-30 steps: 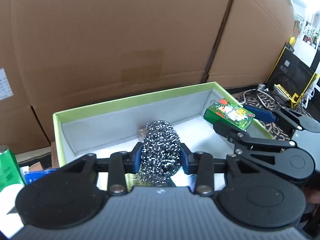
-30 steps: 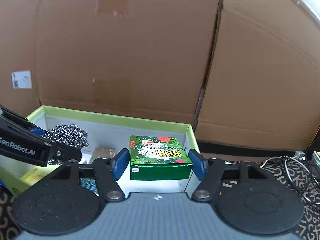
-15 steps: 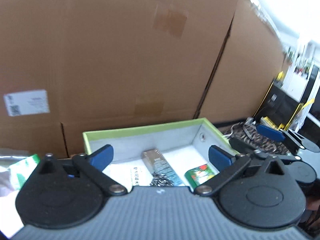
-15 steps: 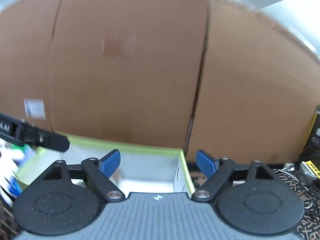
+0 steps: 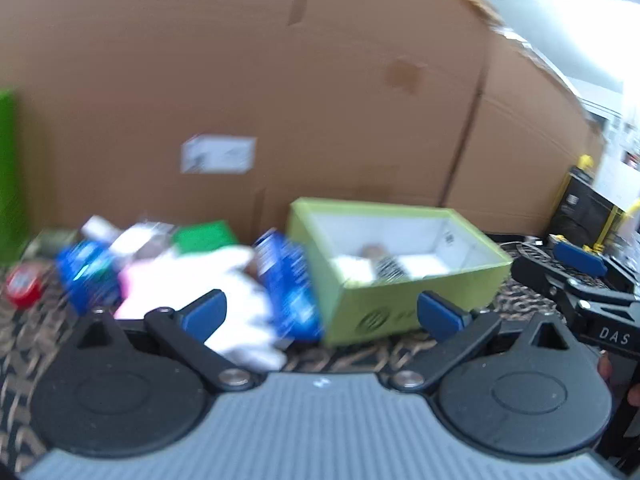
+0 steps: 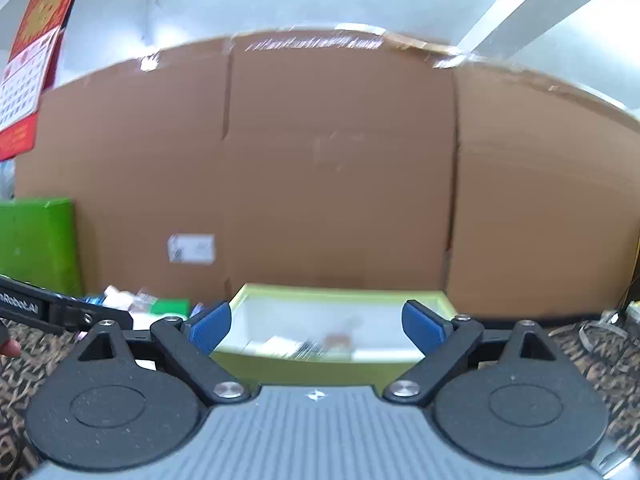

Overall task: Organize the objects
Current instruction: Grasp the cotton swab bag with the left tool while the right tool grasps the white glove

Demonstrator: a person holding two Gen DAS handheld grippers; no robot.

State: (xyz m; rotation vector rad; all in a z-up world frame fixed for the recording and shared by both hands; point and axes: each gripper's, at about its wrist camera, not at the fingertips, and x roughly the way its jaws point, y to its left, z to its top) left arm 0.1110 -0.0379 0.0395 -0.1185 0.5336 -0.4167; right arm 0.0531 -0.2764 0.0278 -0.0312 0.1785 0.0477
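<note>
A light green open box (image 5: 400, 276) stands on the patterned table, with a steel wool scrubber (image 5: 390, 268) and other blurred items inside. It also shows in the right wrist view (image 6: 320, 356). My left gripper (image 5: 320, 314) is open and empty, pulled back in front of the box's near left corner. My right gripper (image 6: 316, 326) is open and empty, pulled back in front of the box. Loose items lie left of the box: a blue packet (image 5: 290, 284), another blue packet (image 5: 86, 276), a white and pink item (image 5: 208, 280), a green box (image 5: 204, 236).
A tall brown cardboard wall (image 5: 280, 100) stands behind everything. A red round item (image 5: 22, 290) lies at far left. A bright green panel (image 6: 38, 244) stands at the left. Cables (image 6: 600, 330) lie to the right. The right gripper's body (image 5: 580, 292) sits right of the box.
Both grippers let go of the scrubber and the green carton into the box, opened, and pulled back and up. The left view has swung left onto the loose items.
</note>
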